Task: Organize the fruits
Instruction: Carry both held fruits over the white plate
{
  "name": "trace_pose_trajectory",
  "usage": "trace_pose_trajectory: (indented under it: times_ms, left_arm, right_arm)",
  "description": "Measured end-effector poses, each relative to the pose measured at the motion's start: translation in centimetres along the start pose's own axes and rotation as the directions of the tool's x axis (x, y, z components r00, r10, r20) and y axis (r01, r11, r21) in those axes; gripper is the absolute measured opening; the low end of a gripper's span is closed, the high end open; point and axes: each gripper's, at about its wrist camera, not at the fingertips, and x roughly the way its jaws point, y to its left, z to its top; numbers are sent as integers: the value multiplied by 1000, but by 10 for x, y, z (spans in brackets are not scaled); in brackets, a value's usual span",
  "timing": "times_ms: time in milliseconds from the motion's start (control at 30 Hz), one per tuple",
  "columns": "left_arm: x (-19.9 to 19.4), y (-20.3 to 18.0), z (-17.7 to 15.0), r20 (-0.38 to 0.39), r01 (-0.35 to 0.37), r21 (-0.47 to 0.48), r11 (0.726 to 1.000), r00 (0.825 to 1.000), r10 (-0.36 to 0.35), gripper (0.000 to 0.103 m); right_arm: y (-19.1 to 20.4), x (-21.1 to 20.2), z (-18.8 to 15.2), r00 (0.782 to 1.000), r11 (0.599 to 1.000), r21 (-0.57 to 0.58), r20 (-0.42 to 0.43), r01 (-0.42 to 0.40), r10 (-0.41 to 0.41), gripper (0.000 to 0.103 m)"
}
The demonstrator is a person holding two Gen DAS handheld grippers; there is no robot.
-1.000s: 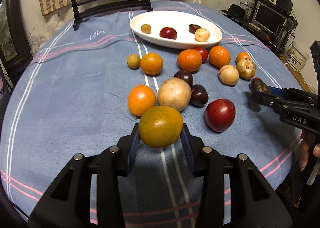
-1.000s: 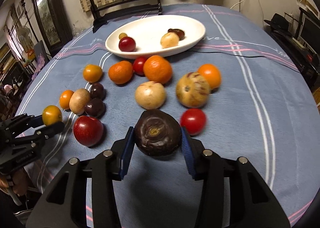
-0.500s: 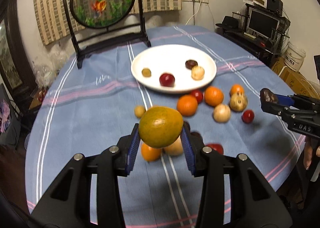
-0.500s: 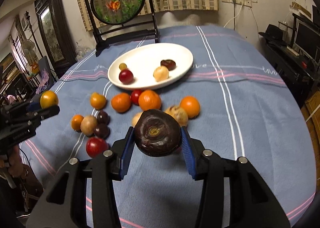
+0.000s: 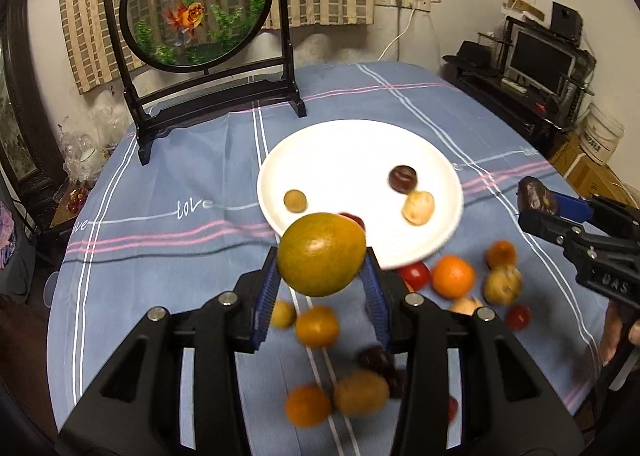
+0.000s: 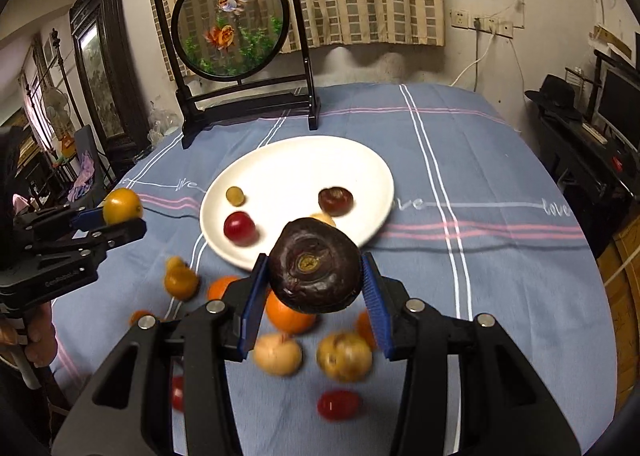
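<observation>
My left claw [image 5: 322,288] is pinching a yellow-green citrus [image 5: 321,254], and my right claw [image 6: 310,296] is pinching a dark wrinkled fruit [image 6: 314,265]; both are lifted clear of the bench [image 5: 172,252]. What matters now is the white plate [image 5: 348,152], which lies straight ahead of and below both claws, toward the far edge of the bench in front of the goldfish screen [image 5: 198,2]. The citrus hangs just over the plate's near rim, left of middle; the dark fruit hangs over the near rim on the right claw's side. The two claws look about equally near. The citrus is slightly oblong, its long axis tilted up to the right; the dark fruit is roundish and shows its stem scar to the camera. I judge each needs a short push forward over bare plate, clear of the fruits lying there.
</observation>
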Motion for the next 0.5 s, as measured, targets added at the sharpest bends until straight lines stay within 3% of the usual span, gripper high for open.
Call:
trace_pose_trajectory:
  times_ms: [367, 500]
  left_arm:
    - [95, 3, 64, -45, -58, -1, 998, 997, 58, 41]
    - [135, 16, 76, -123, -40, -52, 998, 992, 33, 41]
  right_arm:
    - [-12, 103, 66, 997, 999, -27, -59, 47, -49, 46]
    - [-24, 132, 80, 994, 999, -10, -95, 46, -47, 46]
